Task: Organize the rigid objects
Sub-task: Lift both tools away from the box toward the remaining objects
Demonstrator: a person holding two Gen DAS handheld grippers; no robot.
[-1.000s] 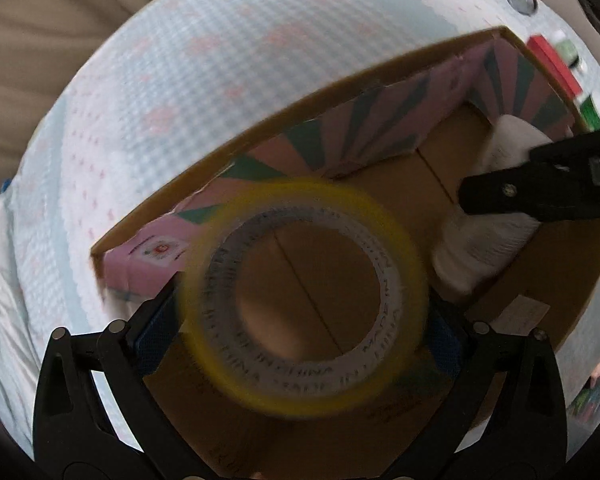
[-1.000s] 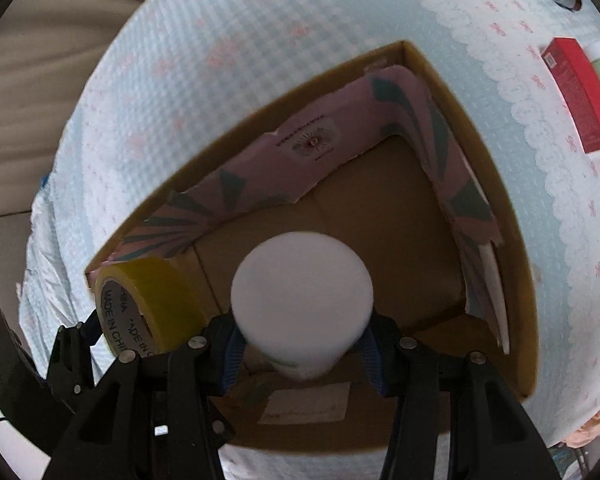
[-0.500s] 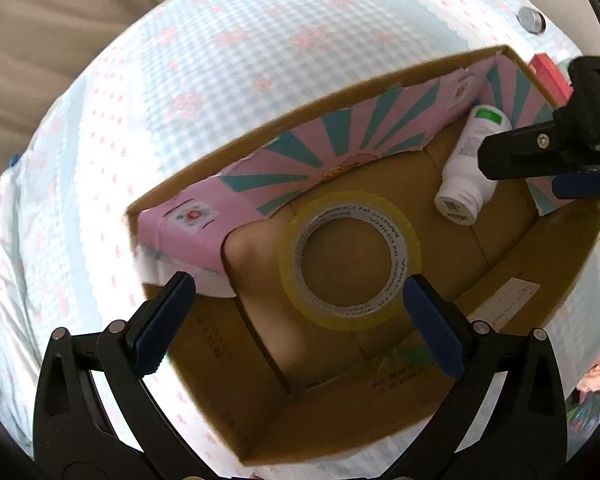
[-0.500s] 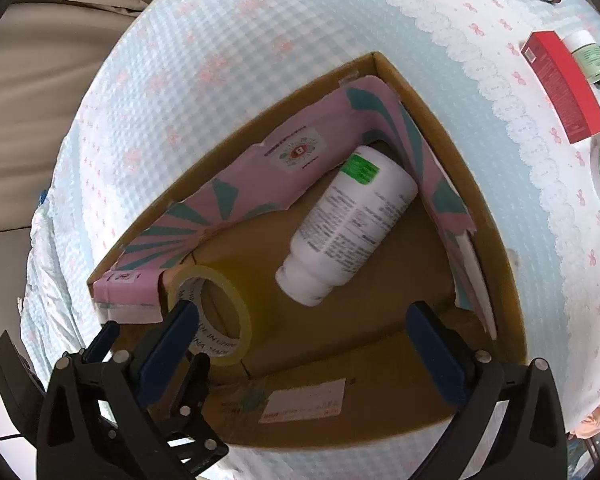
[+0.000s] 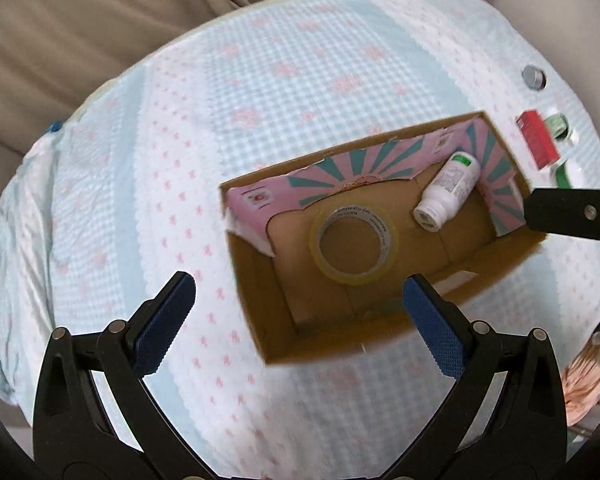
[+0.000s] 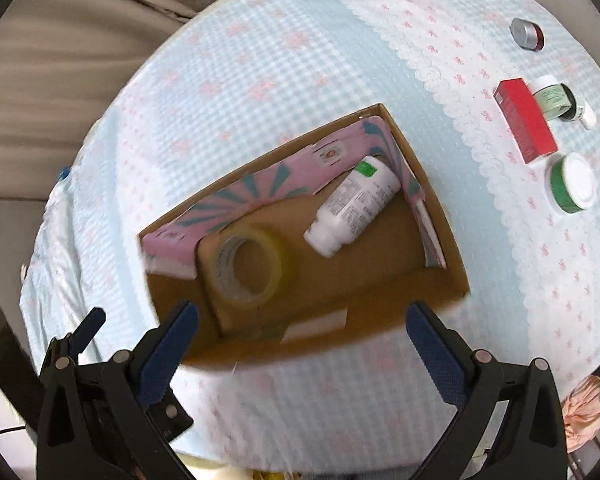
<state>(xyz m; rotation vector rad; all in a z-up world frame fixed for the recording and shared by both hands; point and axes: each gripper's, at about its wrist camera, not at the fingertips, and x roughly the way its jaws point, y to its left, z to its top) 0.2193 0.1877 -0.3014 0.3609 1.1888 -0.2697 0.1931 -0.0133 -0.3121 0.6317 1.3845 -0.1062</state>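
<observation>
A cardboard box (image 5: 496,256) is seen open on the tabletop (image 5: 284,80), which is covered by a pale blue checked cloth. On the box floor a roll of tape (image 5: 355,245) is laid flat toward the left end, and a white bottle (image 5: 448,190) is laid on its side in the far right corner, against the pink and teal lining; the two are apart.

The left hand-held gripper (image 5: 300,308) is held above the near left part of the box, tilted down toward it, its blue-padded fingers (image 5: 166,320) spread wide with nothing between them. The right hand-held gripper (image 6: 302,330) is held above the box's near wall, likewise released and empty, and one of its black fingers is seen over the box's right end in the left view.

Beyond the box's right end, near the tabletop's right edge, a red carton (image 6: 525,120), a green-sided jar (image 6: 571,182), a pale green jar (image 6: 553,98) and a small round tin (image 6: 526,34) are set.
</observation>
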